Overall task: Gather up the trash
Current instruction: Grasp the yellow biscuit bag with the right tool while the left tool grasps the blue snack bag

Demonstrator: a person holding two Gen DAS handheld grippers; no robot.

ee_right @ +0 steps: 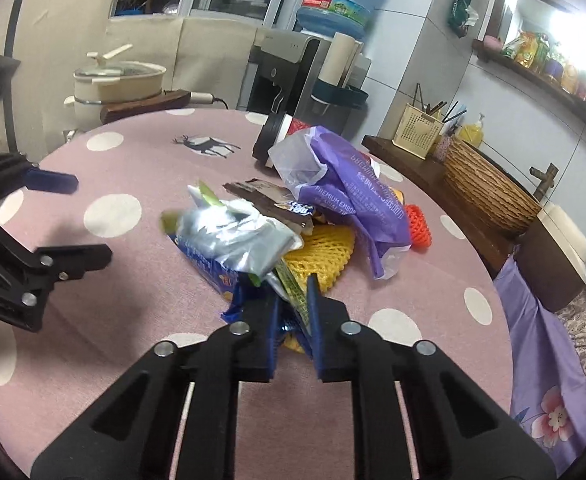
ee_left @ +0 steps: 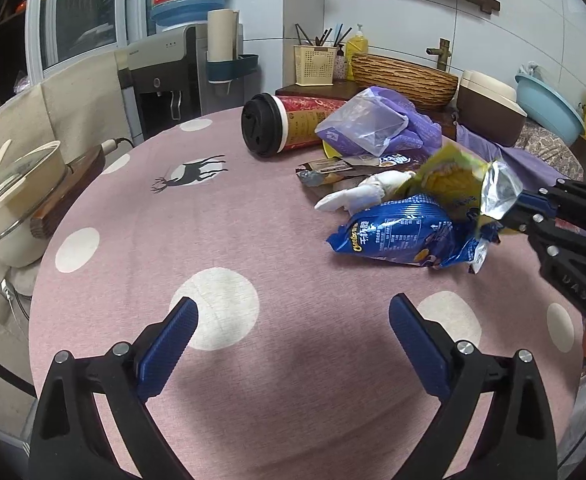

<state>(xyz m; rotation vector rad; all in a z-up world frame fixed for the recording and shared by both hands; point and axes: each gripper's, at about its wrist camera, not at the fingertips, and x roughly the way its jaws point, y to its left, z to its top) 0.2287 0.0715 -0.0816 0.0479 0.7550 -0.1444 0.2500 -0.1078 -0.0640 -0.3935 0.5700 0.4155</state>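
A heap of trash lies on the pink dotted tablecloth [ee_left: 221, 216]: a blue Cheetos bag [ee_left: 405, 236], a yellow-green snack bag with a silver inside [ee_left: 461, 182], a purple plastic bag [ee_left: 385, 124], a tipped red cup with a black lid [ee_left: 281, 124], white crumpled tissue [ee_left: 369, 192] and brown wrappers. My right gripper [ee_right: 293, 296] is shut on the yellow-green snack bag [ee_right: 237, 236], which is lifted over the blue bag [ee_right: 213, 268]. Yellow foam net [ee_right: 321, 252] and orange net [ee_right: 419, 228] lie beside it. My left gripper [ee_left: 293, 320] is open and empty above bare cloth.
A cream pot [ee_left: 9, 200] on a wooden board stands at the table's left edge. A water dispenser [ee_left: 165, 76] is behind the table. A wicker basket [ee_left: 405, 80], utensil holder [ee_left: 315, 64] and brown box [ee_left: 489, 116] sit on the counter at the right.
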